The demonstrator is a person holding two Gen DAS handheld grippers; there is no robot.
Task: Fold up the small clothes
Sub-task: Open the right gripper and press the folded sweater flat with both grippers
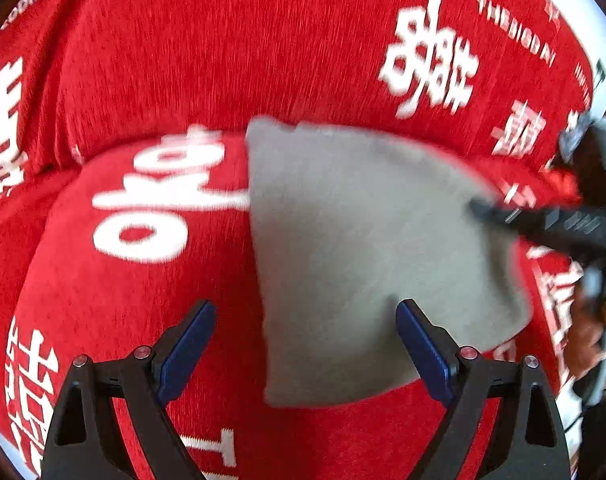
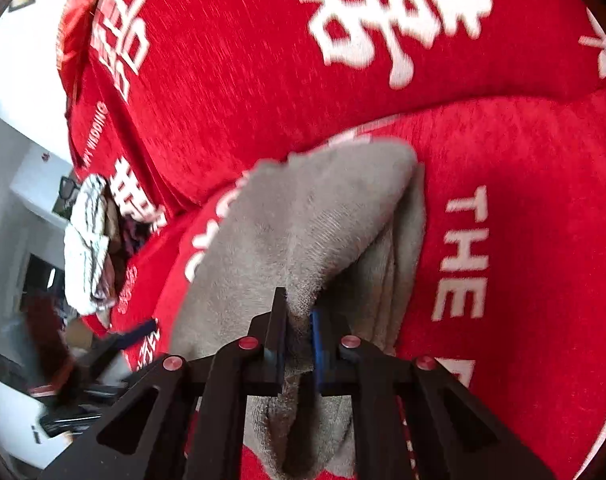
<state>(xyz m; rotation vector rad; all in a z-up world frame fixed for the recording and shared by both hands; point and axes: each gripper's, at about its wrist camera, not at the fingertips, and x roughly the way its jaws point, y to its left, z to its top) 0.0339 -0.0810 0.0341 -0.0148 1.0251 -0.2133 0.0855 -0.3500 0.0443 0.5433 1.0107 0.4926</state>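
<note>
A: Item 1, the grey garment [image 2: 303, 232]. We find it lying on the red cover [image 2: 523, 200] with white lettering, over a cushioned seat just in front of the backrest. It looks like soft knit, already doubled in part.

B: Item 2, the right gripper [image 2: 299, 344]. We have its fingers pinched narrow on a raised ridge of that grey cloth, so the fabric tents up from the pads [image 2: 315, 340].

A: Item 3, the left gripper [image 1: 305, 344]. We hold its fingers [image 1: 423, 352] wide apart with nothing between the pads; the near edge of the garment [image 1: 363, 248] shows beyond them, and we judge them to hover above it rather than touch.

B: For the step in hand, we judge that we should carry the pinched edge across in 1 low arc, so the layers beneath do not drag. The free left gripper can pin the far edge, or catch the opposite corner, to keep the fold line straight.

A: The knit seems limp, so we would let go only once the edge lies flat.

B: Item 4, containers: we see none, neither basket nor box. A loose heap of other clothes [image 2: 87, 248], white-patterned and dark, sits on the cover well to the side, not in anything we can tell.
</note>
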